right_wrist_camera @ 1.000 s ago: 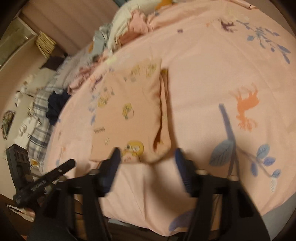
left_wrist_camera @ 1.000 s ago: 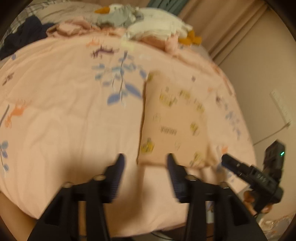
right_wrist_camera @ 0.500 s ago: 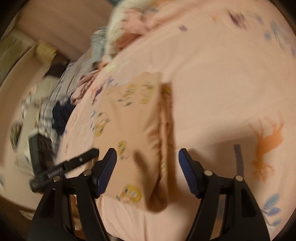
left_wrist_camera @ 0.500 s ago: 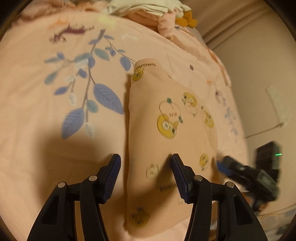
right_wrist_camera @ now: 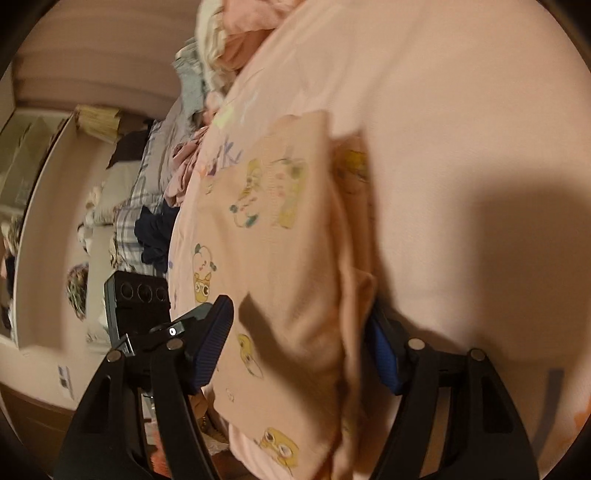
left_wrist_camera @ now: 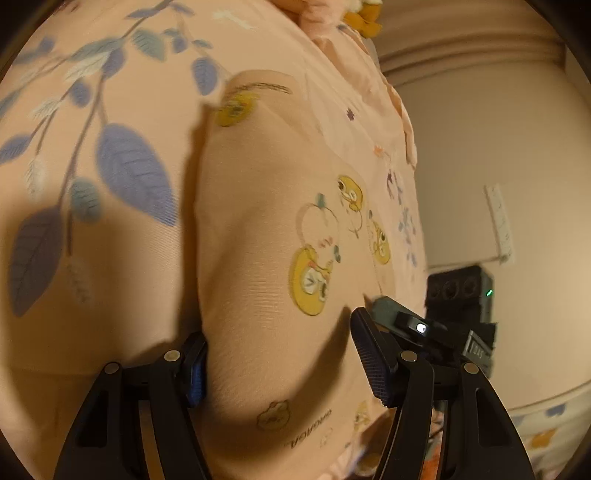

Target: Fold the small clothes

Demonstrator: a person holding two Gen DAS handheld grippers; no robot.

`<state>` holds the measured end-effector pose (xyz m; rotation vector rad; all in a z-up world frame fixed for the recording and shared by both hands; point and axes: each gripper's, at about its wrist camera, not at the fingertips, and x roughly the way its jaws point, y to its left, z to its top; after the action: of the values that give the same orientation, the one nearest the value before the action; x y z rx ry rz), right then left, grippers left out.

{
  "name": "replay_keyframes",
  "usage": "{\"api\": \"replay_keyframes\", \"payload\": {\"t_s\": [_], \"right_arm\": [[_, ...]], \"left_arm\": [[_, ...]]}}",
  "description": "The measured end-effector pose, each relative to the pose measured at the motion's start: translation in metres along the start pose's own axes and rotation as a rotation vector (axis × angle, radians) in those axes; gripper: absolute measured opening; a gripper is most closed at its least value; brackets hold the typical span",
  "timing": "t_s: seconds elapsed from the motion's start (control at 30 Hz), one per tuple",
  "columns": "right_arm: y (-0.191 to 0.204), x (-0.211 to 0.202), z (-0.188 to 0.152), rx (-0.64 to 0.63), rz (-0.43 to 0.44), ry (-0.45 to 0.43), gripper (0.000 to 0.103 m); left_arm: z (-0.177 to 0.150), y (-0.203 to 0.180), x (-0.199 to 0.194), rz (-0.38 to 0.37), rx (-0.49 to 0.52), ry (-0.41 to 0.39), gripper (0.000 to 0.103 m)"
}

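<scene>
A bedroom in a home. A bed fills most of both views, covered by a pink duvet (left_wrist_camera: 110, 332) printed with blue leaves. At the top of the left wrist view lies a heap of clothes (left_wrist_camera: 332, 22) with a yellow bit beside it, and a curtain (left_wrist_camera: 461, 51) hangs in the upper right. A white wall plate (left_wrist_camera: 500, 225) sits on the plain wall at the right. In the right wrist view, a checked blanket (right_wrist_camera: 129, 218) and a dark garment (right_wrist_camera: 155, 232) lie at the left, near more piled laundry (right_wrist_camera: 221, 37) at the top
</scene>
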<state>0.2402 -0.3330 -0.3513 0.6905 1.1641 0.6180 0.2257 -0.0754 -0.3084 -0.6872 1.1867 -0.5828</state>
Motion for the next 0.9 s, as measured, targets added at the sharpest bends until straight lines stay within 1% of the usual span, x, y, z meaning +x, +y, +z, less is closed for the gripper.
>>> {"api": "replay_keyframes", "payload": {"t_s": [0.03, 0.07, 0.1, 0.13, 0.17, 0.23, 0.27, 0.37, 0.43, 0.53, 0.7, 0.73, 0.83, 0.9], "right_arm": [[0.003, 0.003, -0.002, -0.012, -0.037, -0.012, 0.053], [0.003, 0.006, -0.002, -0.017, -0.052, -0.022, 0.044], [0.003, 0.009, 0.0, -0.019, -0.055, -0.028, 0.041], [0.004, 0.011, 0.001, -0.025, -0.061, -0.029, 0.036], [0.006, 0.011, 0.0, -0.042, -0.074, -0.027, 0.033], [0.009, 0.012, 0.002, -0.078, -0.091, -0.038, 0.031], [0.012, 0.012, 0.0, -0.106, -0.111, -0.045, 0.03], [0.022, 0.008, -0.004, -0.14, -0.147, -0.076, 0.027], [0.022, 0.003, -0.001, -0.128, -0.122, -0.088, 0.026], [0.034, -0.008, -0.002, -0.124, -0.046, -0.115, 0.025], [0.078, -0.031, -0.014, -0.197, 0.041, -0.198, 0.025], [0.087, -0.032, -0.014, -0.207, 0.052, -0.204, 0.025], [0.122, -0.027, -0.013, -0.256, 0.085, -0.202, 0.026], [0.141, -0.021, -0.013, -0.28, 0.101, -0.194, 0.026]], "left_arm": [[0.002, -0.005, 0.002, 0.034, 0.029, -0.001, 0.063], [0.001, -0.009, 0.004, 0.079, 0.058, -0.006, 0.055], [-0.001, -0.013, 0.005, 0.132, 0.082, -0.015, 0.051], [-0.003, -0.014, 0.004, 0.164, 0.099, -0.022, 0.045], [-0.003, -0.017, 0.004, 0.186, 0.113, -0.022, 0.043], [-0.005, -0.02, 0.004, 0.208, 0.135, -0.015, 0.039], [-0.005, -0.021, 0.003, 0.217, 0.143, -0.015, 0.035], [-0.004, -0.025, -0.003, 0.221, 0.134, -0.033, 0.026], [-0.003, -0.031, -0.011, 0.233, 0.155, -0.059, 0.024], [-0.009, -0.047, -0.035, 0.239, 0.211, -0.098, 0.024], [-0.018, -0.071, -0.092, 0.214, 0.291, -0.182, 0.024], [-0.02, -0.075, -0.104, 0.221, 0.305, -0.198, 0.024], [-0.026, -0.084, -0.144, 0.277, 0.35, -0.255, 0.024], [-0.025, -0.092, -0.157, 0.309, 0.361, -0.293, 0.024]]}}
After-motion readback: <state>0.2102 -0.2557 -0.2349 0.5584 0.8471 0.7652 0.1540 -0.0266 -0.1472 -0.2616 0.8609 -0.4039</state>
